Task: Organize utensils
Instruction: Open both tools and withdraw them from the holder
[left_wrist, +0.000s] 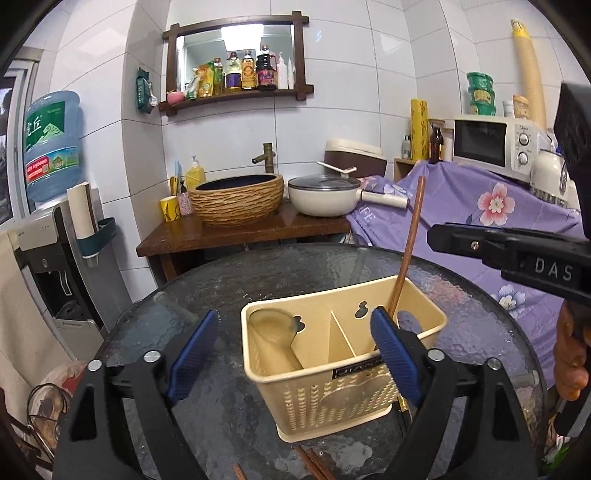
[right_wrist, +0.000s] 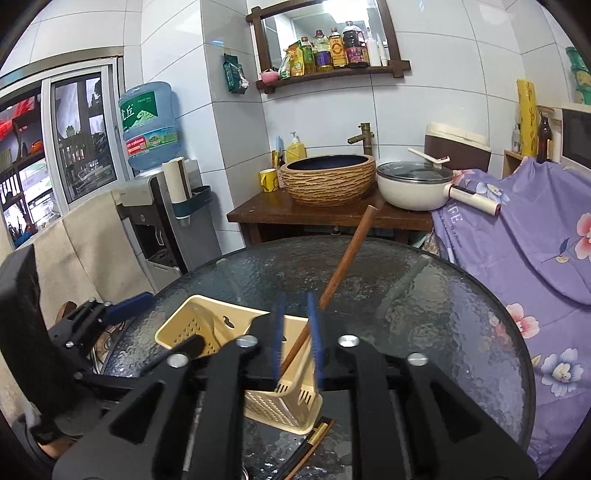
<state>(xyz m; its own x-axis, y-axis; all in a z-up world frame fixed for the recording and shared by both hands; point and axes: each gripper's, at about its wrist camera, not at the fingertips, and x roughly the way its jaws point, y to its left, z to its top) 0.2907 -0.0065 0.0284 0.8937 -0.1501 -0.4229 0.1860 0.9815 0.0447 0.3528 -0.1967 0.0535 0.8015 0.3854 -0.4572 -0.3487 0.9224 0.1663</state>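
Blue-padded left gripper (left_wrist: 295, 356) gapes wide around the cream utensil caddy (left_wrist: 343, 354) mid-table, gripping nothing. Right gripper (right_wrist: 297, 341) stands part-open about the brown chopstick (right_wrist: 341, 271) leaning in the caddy's right-hand compartment; withdraw straight back, avoiding a snag.
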